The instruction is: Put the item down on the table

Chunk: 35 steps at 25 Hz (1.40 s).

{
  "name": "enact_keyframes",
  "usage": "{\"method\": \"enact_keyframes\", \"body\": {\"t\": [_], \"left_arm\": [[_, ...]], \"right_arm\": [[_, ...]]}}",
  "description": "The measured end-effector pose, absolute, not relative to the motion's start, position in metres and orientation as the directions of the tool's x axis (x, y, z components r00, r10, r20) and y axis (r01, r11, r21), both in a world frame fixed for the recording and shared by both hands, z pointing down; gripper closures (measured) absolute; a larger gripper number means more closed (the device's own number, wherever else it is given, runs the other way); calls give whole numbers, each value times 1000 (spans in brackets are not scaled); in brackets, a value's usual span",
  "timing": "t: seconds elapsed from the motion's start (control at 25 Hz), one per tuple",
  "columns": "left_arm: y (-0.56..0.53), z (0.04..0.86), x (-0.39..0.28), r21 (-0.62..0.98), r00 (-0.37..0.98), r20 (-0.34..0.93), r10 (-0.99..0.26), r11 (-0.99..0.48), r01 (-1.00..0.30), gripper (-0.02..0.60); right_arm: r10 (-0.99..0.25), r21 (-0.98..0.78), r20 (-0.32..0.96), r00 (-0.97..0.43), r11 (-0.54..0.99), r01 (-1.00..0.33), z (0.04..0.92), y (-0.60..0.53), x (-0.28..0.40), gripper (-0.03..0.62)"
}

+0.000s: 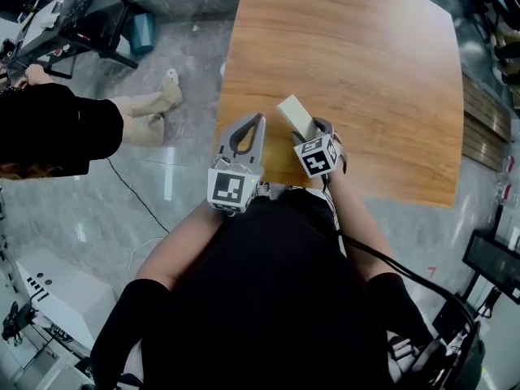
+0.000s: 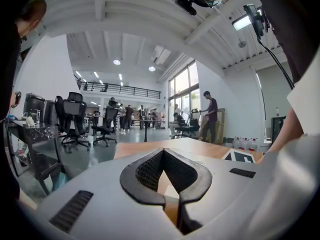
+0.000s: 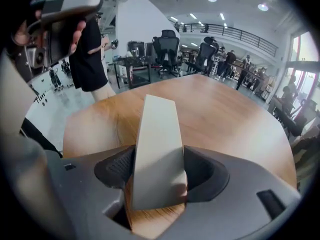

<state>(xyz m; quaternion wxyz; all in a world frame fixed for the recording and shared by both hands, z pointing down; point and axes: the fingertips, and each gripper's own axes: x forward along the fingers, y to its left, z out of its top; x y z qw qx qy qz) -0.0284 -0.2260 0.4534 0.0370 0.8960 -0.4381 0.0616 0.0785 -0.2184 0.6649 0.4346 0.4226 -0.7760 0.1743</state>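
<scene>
My head view looks steeply down on the table (image 1: 382,96) from above, its near edge at 6 o'clock. Both gripper views ride close behind their jaws, low, facing 12 across that table, which all three share.
</scene>
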Motion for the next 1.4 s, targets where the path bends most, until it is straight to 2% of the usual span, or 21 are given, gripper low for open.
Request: {"method": "enact_keyframes", "body": {"t": [0.28,0.52,0.72,0.8,1.0,1.04,1.08,1.12,1.16,1.24,1.4], "left_arm": [[-221,457,-41,1,586,159,-795,-593,-805,578],[-222,458,-40,7,587,161,-793,-594,-804,578],[-223,461,-36,7,596,159,-787,-602,-798,578],[-224,462,-32,9,601,155,-784,-608,-794,578],[-222,451,-24,8,620,139,-772,-626,-780,578],[-222,449,-23,9,624,135,-770,-629,-778,578],[-222,447,-21,9,627,132,-768,-632,-775,578],[-222,446,-19,9,631,128,-765,-635,-772,578],[-221,444,-17,7,635,125,-762,-639,-769,578],[-219,440,-13,4,643,118,-756,-648,-762,578],[-217,433,-1,-4,661,101,-743,-665,-747,578]], "right_arm": [[-401,23,872,-281,605,-796,682,-210,73,318],[-382,-60,863,-332,575,-816,687,-210,76,318],[-425,-65,826,-370,580,-812,660,-212,77,318],[-484,-34,790,-377,578,-815,639,-215,78,318],[-688,19,585,-430,542,-840,542,-210,70,321],[-723,26,542,-429,525,-851,524,-208,68,334],[-761,39,497,-418,500,-865,507,-206,69,393],[-796,51,451,-403,474,-879,490,-203,70,480],[-825,56,406,-394,453,-890,476,-200,70,521],[-858,49,326,-397,434,-900,452,-194,68,556],[-885,54,184,-427,442,-895,423,-184,61,579]]}}
